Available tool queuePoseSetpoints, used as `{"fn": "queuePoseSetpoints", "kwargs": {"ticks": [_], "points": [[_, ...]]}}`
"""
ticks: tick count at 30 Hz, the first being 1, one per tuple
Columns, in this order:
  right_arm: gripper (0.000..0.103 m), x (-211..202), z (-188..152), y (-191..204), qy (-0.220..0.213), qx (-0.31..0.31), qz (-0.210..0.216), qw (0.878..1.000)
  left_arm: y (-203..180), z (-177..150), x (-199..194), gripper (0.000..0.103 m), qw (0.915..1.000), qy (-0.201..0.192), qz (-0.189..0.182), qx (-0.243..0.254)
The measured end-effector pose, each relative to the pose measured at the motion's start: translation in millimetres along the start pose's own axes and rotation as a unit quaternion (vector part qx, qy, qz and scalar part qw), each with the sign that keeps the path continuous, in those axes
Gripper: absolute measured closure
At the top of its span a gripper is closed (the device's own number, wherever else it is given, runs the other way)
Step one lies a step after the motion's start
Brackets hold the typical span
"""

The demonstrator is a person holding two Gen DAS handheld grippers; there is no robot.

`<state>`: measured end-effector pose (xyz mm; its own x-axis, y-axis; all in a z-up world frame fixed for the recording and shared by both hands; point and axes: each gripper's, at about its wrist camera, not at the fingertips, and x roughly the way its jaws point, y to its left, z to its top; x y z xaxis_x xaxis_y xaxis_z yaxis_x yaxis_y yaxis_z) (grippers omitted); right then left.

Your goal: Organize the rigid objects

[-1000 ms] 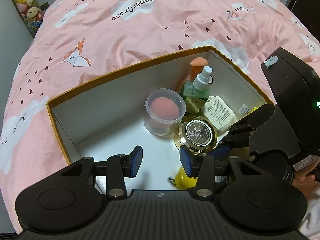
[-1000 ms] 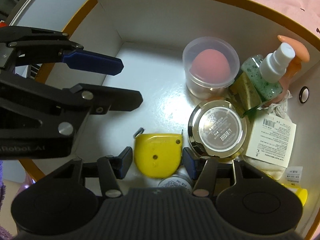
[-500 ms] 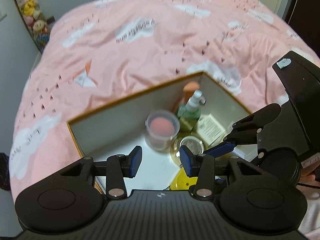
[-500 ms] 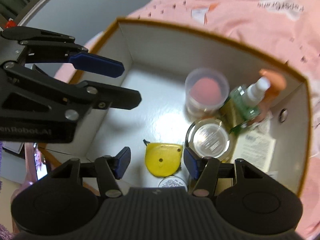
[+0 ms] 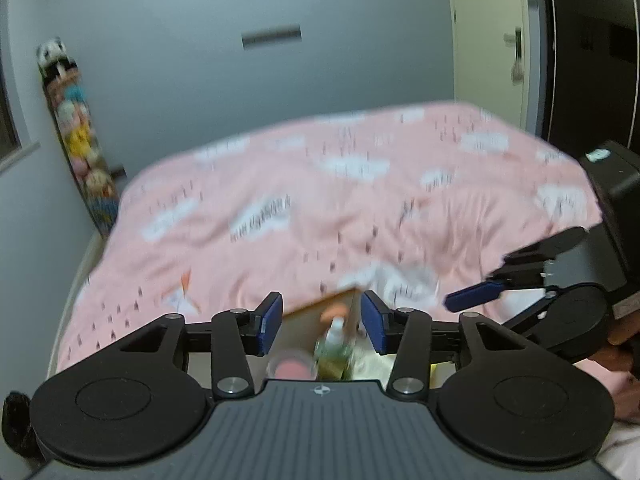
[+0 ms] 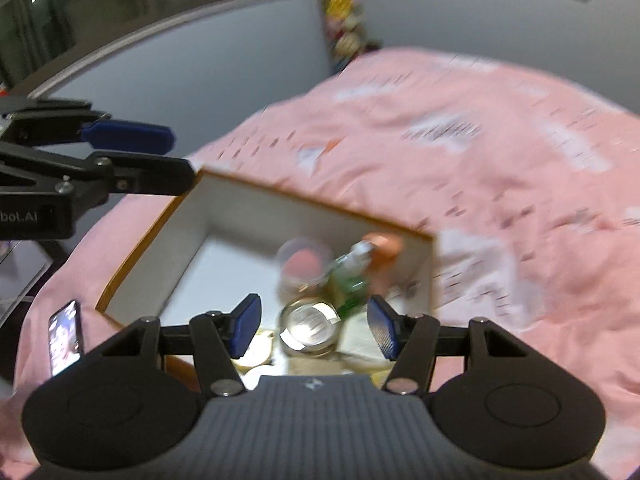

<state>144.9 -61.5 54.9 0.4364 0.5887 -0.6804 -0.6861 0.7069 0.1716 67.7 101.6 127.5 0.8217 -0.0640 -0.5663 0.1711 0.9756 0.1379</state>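
An open white box with an orange rim (image 6: 160, 216) lies on the pink bed. It holds a clear cup with a pink sponge (image 6: 306, 266), a green spray bottle (image 6: 352, 276), a round silver compact (image 6: 308, 326), a carton and a yellow item at the near edge. My right gripper (image 6: 314, 326) is open and empty, high above the box. My left gripper (image 5: 320, 322) is open and empty, also raised; the box corner (image 5: 320, 308) shows between its fingers. Each gripper shows in the other's view, the left one (image 6: 128, 140) and the right one (image 5: 476, 296).
A pink quilt with white clouds (image 5: 320, 208) covers the bed. A phone with a lit screen (image 6: 66, 336) lies on the quilt left of the box. A hanging row of plush toys (image 5: 76, 136) is at the grey wall. A door (image 5: 496, 40) stands at the right.
Both grippers have lifted up and back from inside the box, so the box looks small and low. The views tilted up toward the wall. Both stayed open and empty.
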Motion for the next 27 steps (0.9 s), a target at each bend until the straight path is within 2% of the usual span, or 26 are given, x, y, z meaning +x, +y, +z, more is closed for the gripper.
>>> {"fn": "queuePoseSetpoints", "kwargs": {"ticks": [3,6,9,12,15,19,22,24,27], "points": [[0.044,-31,-8,-5,-0.047,0.009,-0.038,0.998,-18,2,-8,0.047,0.9991,-0.041,0.011,-0.005],[0.044,-64,-19,-9,-0.098,0.011,-0.08,0.992,-36,3,-15,0.043,0.997,-0.077,0.003,-0.01],[0.043,-95,-35,-10,-0.149,0.004,-0.128,0.981,-51,1,-20,0.039,0.9922,-0.122,0.006,-0.024],[0.034,-116,-53,-9,-0.183,0.0,-0.18,0.966,-69,-10,-21,0.034,0.9889,-0.145,0.025,-0.021],[0.025,-127,-71,-10,-0.207,0.007,-0.222,0.953,-76,-26,-14,0.024,0.9875,-0.142,0.039,-0.055],[0.02,-124,-92,-11,-0.227,0.028,-0.266,0.937,-84,-52,3,0.019,0.9857,-0.13,0.054,-0.093],[0.018,-113,-110,-12,-0.216,0.039,-0.277,0.935,-91,-71,11,0.009,0.986,-0.121,0.065,-0.095],[0.016,-105,-121,-16,-0.209,0.059,-0.279,0.936,-99,-80,19,0.009,0.9881,-0.106,0.08,-0.077],[0.011,-101,-136,-23,-0.202,0.108,-0.27,0.935,-105,-92,24,0.009,0.9906,-0.087,0.071,-0.078]]}}
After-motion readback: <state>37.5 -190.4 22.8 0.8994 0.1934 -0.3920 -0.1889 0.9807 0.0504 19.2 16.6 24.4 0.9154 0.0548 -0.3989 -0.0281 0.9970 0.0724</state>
